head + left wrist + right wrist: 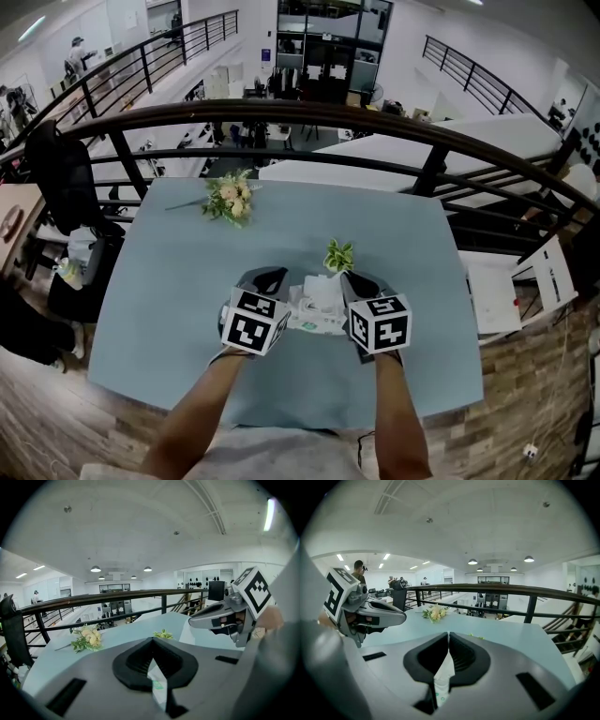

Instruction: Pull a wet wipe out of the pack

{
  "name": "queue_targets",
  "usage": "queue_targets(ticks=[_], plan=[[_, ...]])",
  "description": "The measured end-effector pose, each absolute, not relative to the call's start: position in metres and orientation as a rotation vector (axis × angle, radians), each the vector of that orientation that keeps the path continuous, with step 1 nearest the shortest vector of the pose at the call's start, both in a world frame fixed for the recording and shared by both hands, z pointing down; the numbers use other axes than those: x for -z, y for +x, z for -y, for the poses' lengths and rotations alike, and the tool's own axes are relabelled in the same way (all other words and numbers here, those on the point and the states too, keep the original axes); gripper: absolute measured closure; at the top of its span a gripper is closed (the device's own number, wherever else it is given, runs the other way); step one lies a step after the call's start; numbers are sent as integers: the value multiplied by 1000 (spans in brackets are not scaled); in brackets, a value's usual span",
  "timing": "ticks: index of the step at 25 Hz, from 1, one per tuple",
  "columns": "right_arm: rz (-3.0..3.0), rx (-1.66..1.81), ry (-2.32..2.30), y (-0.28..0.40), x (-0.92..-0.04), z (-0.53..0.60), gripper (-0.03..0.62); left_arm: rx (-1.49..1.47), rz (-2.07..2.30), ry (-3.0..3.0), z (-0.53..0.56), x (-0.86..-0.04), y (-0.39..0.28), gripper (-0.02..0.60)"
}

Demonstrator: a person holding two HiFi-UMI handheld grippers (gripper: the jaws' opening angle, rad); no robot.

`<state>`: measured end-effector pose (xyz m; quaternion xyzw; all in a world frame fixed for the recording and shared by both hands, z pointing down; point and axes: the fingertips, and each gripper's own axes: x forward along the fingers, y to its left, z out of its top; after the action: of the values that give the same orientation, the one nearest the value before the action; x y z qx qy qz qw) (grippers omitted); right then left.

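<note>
The white wipe pack (315,319) with green print lies on the pale blue table (169,281), between my two grippers. A white wipe (322,291) stands up out of its top. My left gripper (267,279) is at the pack's left side; in the left gripper view its jaws (152,641) are shut on a pale edge with green print (157,682), the pack. My right gripper (359,281) is at the pack's right side; in the right gripper view it (448,634) is shut on a white sheet (443,674), the wipe. Each gripper shows in the other's view (220,618) (379,613).
A small bouquet (230,199) lies at the table's far left, and a green sprig (338,254) just beyond the pack. A dark railing (281,117) runs behind the table's far edge. A black chair (56,178) stands left, white sheets (492,291) right.
</note>
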<state>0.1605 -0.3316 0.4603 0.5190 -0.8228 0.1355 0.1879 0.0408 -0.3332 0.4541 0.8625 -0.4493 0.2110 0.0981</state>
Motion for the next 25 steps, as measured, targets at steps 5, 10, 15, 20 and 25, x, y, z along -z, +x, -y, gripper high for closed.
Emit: queue_targets(ticks=[5, 10, 15, 20, 25], plan=[[2322, -363, 1487, 164, -452, 333, 580, -628, 1332, 2555, 335, -454, 40, 589], [2334, -340, 1511, 166, -440, 334, 580, -628, 1329, 2559, 334, -451, 41, 589], [2340, -318, 1535, 170, -432, 334, 580, -619, 1334, 2565, 335, -449, 42, 589], [2351, -293, 1561, 173, -422, 336, 580, -611, 1341, 2567, 336, -446, 41, 589], [2364, -278, 1598, 177, -412, 339, 580, -597, 1352, 2577, 339, -441, 44, 589]])
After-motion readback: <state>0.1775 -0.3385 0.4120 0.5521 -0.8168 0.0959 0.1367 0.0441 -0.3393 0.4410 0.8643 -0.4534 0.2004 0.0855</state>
